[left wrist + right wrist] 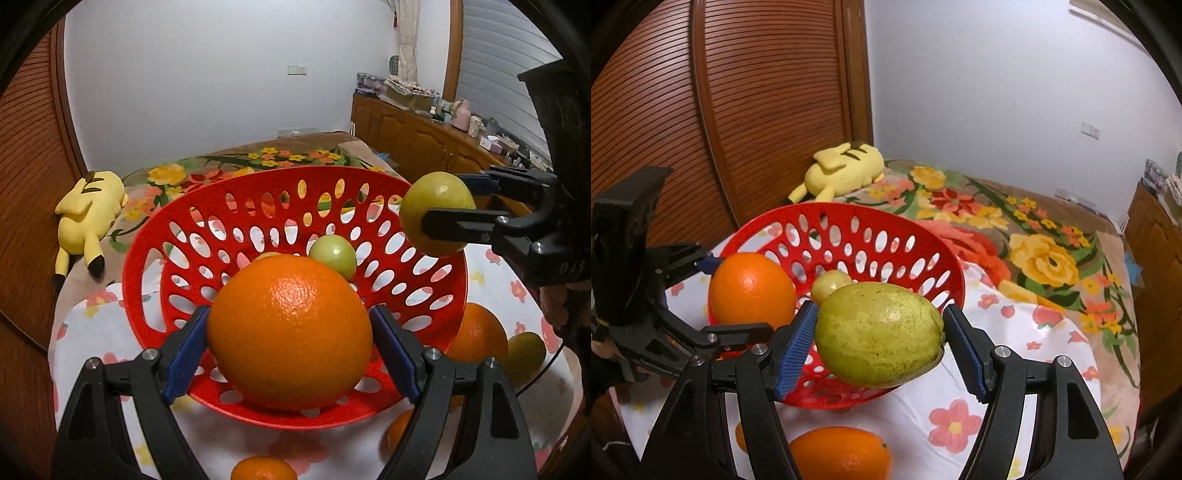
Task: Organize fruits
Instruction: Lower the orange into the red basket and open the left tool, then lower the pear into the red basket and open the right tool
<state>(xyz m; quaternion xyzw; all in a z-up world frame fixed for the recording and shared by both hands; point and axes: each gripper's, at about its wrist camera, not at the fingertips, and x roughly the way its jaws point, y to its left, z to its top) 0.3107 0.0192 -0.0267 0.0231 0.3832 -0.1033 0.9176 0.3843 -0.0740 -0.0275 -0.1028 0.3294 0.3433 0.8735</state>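
At frame centre, left wrist view: red basket (295, 288), perforated, on the table (92, 332).
Left gripper (290, 343): clamped on large orange (290, 332), over basket's near rim.
Right gripper (879, 332): clamped on yellow-green guava (879, 332), above basket edge.
Inside basket: small green fruit (334, 254).
Lower right, on table: second orange (480, 338).
Upper left, on bed: yellow plush (90, 218).

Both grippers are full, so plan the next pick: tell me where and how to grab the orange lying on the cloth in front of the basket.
Grip the orange across its widest middle, coming straight down from above. It is round and lies alone on the cloth, apart from the red basket, so both sides look free for the fingers.
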